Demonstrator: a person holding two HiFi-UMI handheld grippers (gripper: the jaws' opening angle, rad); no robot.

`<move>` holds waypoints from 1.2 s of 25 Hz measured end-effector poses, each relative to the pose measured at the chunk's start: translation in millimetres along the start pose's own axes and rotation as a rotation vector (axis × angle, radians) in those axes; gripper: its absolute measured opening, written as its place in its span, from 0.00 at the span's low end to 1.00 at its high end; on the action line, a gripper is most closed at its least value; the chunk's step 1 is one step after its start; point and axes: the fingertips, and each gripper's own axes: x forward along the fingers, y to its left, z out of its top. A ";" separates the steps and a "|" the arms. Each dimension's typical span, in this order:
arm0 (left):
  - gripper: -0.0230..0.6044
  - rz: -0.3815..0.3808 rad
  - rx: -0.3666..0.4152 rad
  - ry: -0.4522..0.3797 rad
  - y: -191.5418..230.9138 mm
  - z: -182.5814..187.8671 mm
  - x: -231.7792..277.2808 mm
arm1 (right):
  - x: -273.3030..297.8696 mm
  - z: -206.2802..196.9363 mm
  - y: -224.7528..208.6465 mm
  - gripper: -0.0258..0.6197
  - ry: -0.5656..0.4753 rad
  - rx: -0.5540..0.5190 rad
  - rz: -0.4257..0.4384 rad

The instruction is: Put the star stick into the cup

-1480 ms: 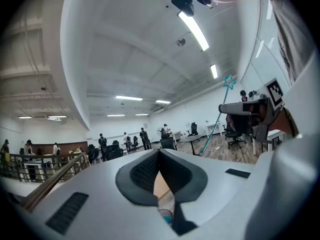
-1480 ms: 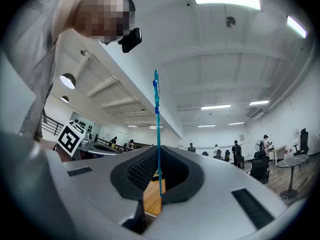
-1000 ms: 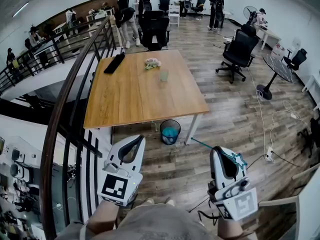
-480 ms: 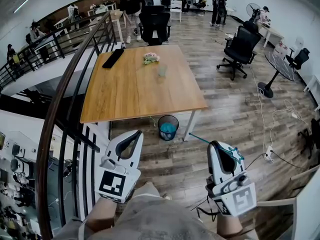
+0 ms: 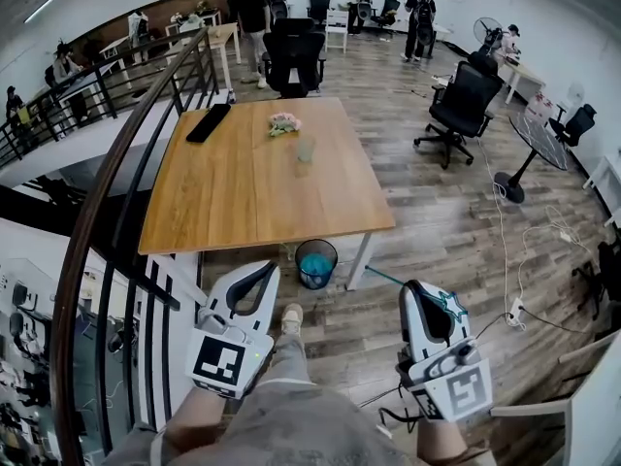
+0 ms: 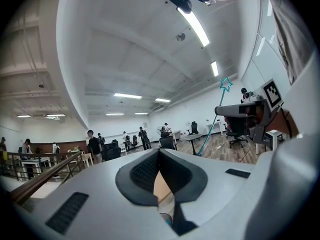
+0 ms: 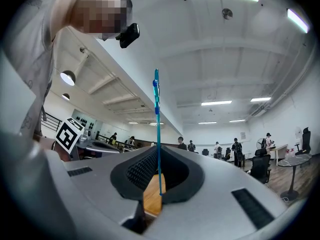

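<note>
My right gripper (image 5: 419, 294) is shut on the teal star stick (image 5: 448, 305), low at the right of the head view and above the wood floor. The stick's star sits beside the jaws and its thin shaft slants up and left. In the right gripper view the stick (image 7: 157, 119) rises straight out of the closed jaws of the right gripper (image 7: 158, 156). My left gripper (image 5: 264, 275) hangs at the lower left with nothing in it, and its jaws meet in the left gripper (image 6: 159, 153) view. The pale cup (image 5: 306, 149) stands far off on the wooden table (image 5: 243, 202).
A small bunch of flowers (image 5: 282, 123) and a flat black object (image 5: 208, 122) lie on the table's far part. A bin with a blue liner (image 5: 315, 262) stands by the near table leg. A dark railing (image 5: 116, 212) runs along the left. Office chairs and several people are behind.
The table has slid a little left and further off in the head view. A shoe now shows between the grippers. Both grippers keep their places, and the stick stays clamped.
</note>
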 end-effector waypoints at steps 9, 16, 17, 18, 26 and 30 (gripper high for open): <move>0.06 -0.010 -0.017 0.018 48.9 -13.2 84.7 | 81.3 -34.9 -49.6 0.10 0.042 0.023 -0.009; 0.06 -0.030 -0.014 0.058 112.1 -31.5 154.7 | 173.8 -66.0 -82.6 0.10 0.081 0.059 -0.013; 0.06 -0.036 -0.004 0.071 121.4 -35.5 165.7 | 188.3 -69.3 -87.0 0.10 0.086 0.063 -0.010; 0.06 -0.040 0.004 0.084 131.7 -39.5 177.2 | 203.6 -72.4 -91.4 0.10 0.092 0.066 -0.007; 0.06 -0.056 -0.016 0.136 228.0 -64.4 267.2 | 338.4 -99.8 -119.8 0.10 0.132 0.083 0.012; 0.06 -0.082 -0.021 0.139 257.4 -71.9 301.3 | 385.9 -107.5 -125.3 0.10 0.137 0.077 0.023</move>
